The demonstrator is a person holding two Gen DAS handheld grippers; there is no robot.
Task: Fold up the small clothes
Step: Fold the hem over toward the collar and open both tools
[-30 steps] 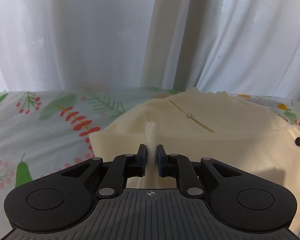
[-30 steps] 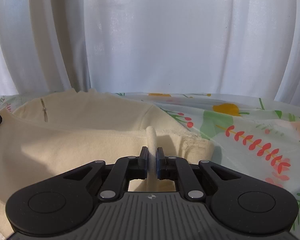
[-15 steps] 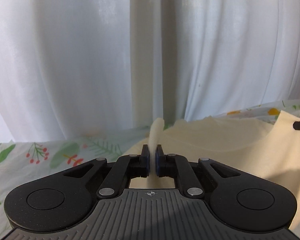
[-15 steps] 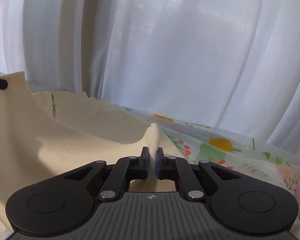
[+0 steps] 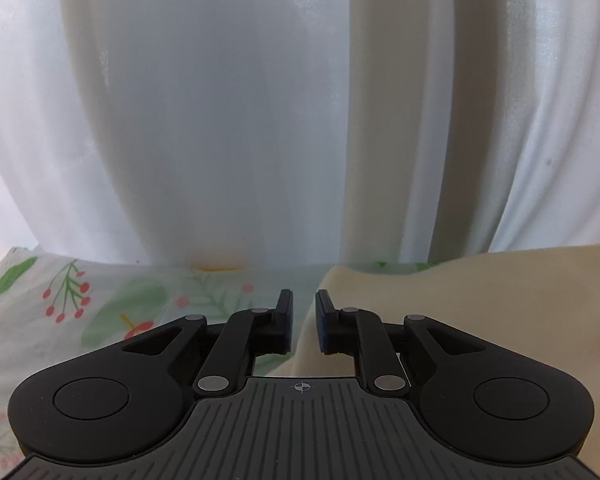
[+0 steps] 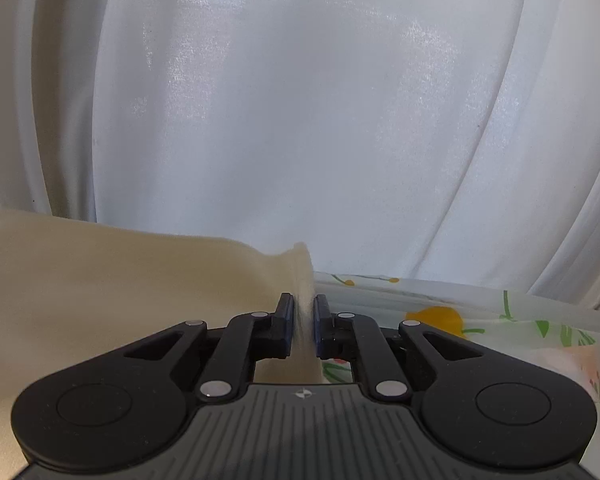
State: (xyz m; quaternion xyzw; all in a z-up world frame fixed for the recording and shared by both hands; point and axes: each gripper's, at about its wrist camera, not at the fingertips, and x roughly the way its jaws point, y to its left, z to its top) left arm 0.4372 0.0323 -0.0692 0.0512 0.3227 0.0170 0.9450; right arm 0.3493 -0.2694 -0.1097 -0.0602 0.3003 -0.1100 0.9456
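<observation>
On the floral tablecloth [image 5: 80,312] lies the cream garment [image 5: 480,304], smooth, plain, matte. Left gripper [image 5: 302,318]: jaws apart, cloth edge loose between them. Right gripper [image 6: 301,322]: jaws slightly parted around a raised fold of the garment; grip uncertain.

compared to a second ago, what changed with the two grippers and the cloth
The left gripper has opened its jaws and let go of the cream knit garment, whose edge now lies loose between them. The right gripper has eased its jaws slightly apart around the fabric. The garment was carried forward. The floral tablecloth is unchanged.
</observation>
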